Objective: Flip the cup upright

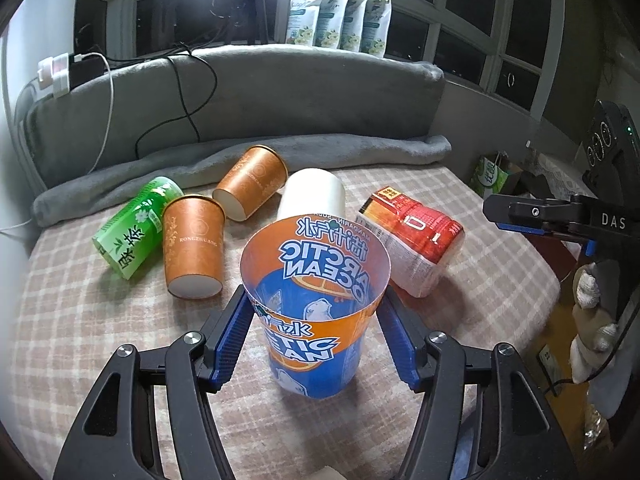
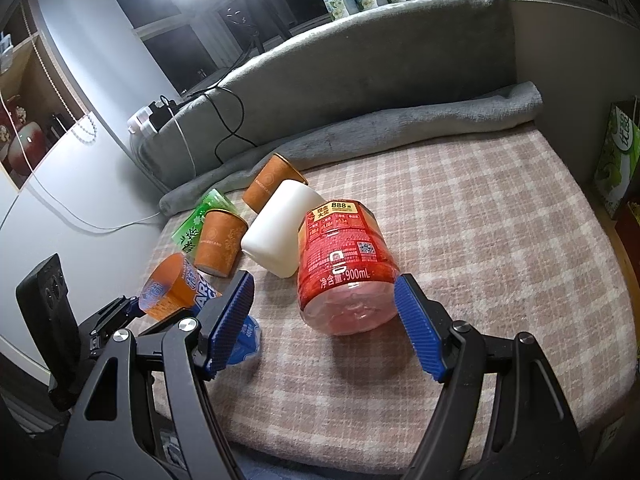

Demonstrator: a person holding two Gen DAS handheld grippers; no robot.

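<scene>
Left wrist view has the orange-and-blue Arctic Ocean cup (image 1: 316,300) standing mouth-up on the plaid bed cover (image 1: 100,320), between the blue pads of the left gripper (image 1: 316,332); its jaws look clenched on the cup's sides, though contact is hard to confirm at the rim. Beyond the cup lie a white cup (image 1: 312,196), two brown paper cups (image 1: 194,246), a green cup (image 1: 136,226) and a red bottle (image 1: 416,240). From the right wrist, the right gripper (image 2: 324,320) hangs released, jaws spread wide, just short of the red bottle's base, right of the cup.
</scene>
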